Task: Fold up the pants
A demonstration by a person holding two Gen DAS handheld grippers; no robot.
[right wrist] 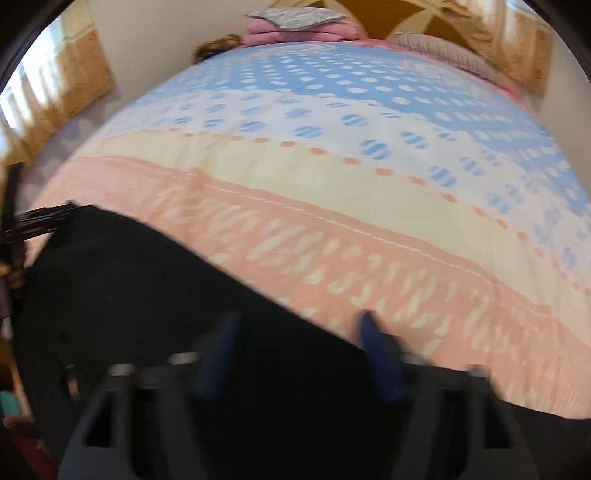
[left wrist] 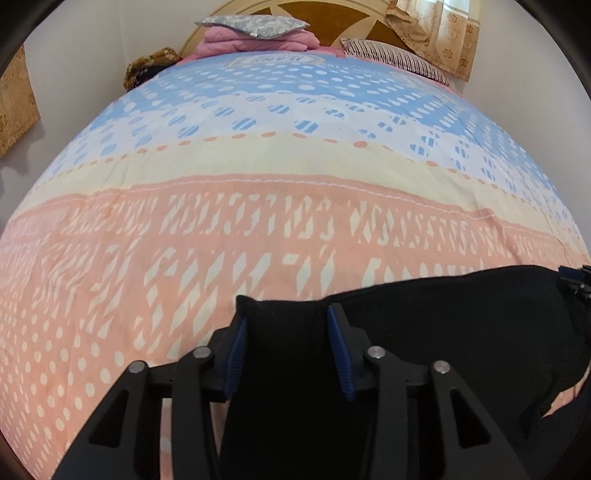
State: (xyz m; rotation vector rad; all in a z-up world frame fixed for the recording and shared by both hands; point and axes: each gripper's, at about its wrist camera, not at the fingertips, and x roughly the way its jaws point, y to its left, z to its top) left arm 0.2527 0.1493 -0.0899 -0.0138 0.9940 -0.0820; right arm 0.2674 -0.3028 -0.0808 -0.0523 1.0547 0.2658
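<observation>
Pinching black knit pants (left wrist: 288, 332) | left tool (left wrist: 288, 314) clamped | right tool (right wrist: 299, 325) blurred, grip unclear | patterned quilt (left wrist: 258, 221)

Bed (left wrist: 258, 173) under a pink, cream and blue patterned quilt, wooden headboard (left wrist: 325, 14), folded pink blanket (left wrist: 255, 42), grey pillow (left wrist: 251, 24), striped pillow (left wrist: 391, 55), white walls (left wrist: 110, 33), floral beige curtains (left wrist: 443, 33)
</observation>
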